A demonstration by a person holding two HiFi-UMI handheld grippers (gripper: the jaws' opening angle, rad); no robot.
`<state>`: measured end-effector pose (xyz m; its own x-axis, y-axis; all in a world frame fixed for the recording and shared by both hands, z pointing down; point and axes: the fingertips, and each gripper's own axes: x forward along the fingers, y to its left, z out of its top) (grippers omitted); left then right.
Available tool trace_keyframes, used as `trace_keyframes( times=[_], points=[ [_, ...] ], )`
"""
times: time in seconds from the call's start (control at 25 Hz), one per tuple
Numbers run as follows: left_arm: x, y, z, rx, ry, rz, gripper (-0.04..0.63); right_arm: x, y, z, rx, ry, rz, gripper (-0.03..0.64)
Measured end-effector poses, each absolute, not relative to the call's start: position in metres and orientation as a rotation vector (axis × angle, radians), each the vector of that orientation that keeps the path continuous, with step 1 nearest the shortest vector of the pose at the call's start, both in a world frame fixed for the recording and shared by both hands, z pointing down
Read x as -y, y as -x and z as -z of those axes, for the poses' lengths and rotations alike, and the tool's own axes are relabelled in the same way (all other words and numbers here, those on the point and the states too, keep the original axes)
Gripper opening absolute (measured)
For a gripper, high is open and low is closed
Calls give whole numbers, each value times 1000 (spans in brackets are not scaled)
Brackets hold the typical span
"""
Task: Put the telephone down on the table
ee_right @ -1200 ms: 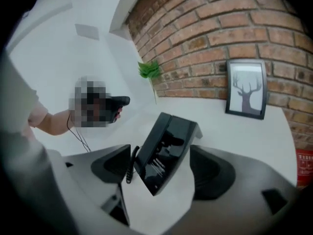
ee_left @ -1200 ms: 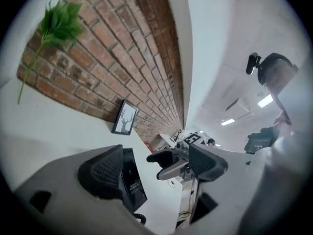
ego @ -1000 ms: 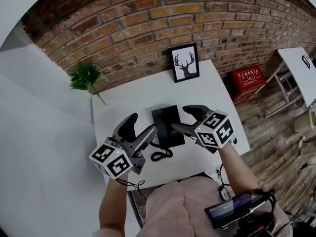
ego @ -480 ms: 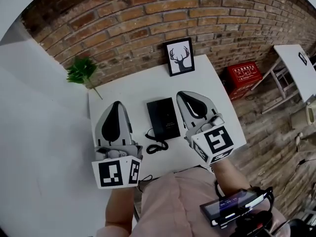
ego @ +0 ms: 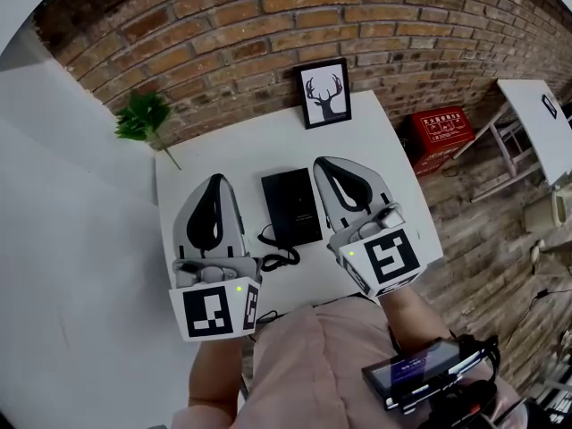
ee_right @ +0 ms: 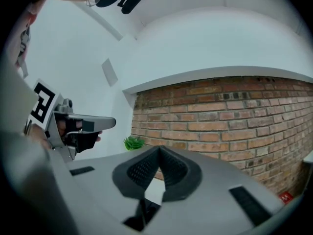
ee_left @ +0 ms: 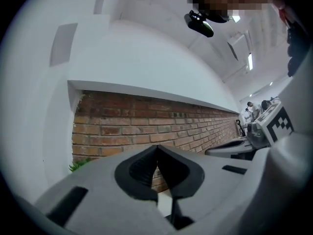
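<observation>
The telephone [ego: 290,206] lies flat on the table [ego: 241,155] at frame centre, between the left gripper [ego: 214,180] and the right gripper [ego: 325,164]. Both pairs of jaws are clenched tip to tip.

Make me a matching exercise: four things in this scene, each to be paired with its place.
Things
1. telephone
2. deer picture
3. plant
4. red box

Places
A. on the floor, to the right of the table
B. lying flat in the middle of the table
C. standing at the table's far edge, by the brick wall
D. by the table's far left corner

Pairs: 1-B, 2-C, 3-D, 4-A
</observation>
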<state>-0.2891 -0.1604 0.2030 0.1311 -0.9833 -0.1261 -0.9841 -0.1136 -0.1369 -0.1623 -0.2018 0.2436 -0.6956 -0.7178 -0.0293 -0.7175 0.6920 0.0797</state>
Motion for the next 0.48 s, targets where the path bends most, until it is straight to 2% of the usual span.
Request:
trace_keyframes(
  times=[0.48],
  points=[
    [167,280,-208,-1953,2217,27,2,210,159,-241,2886,-1244,136,5]
  ],
)
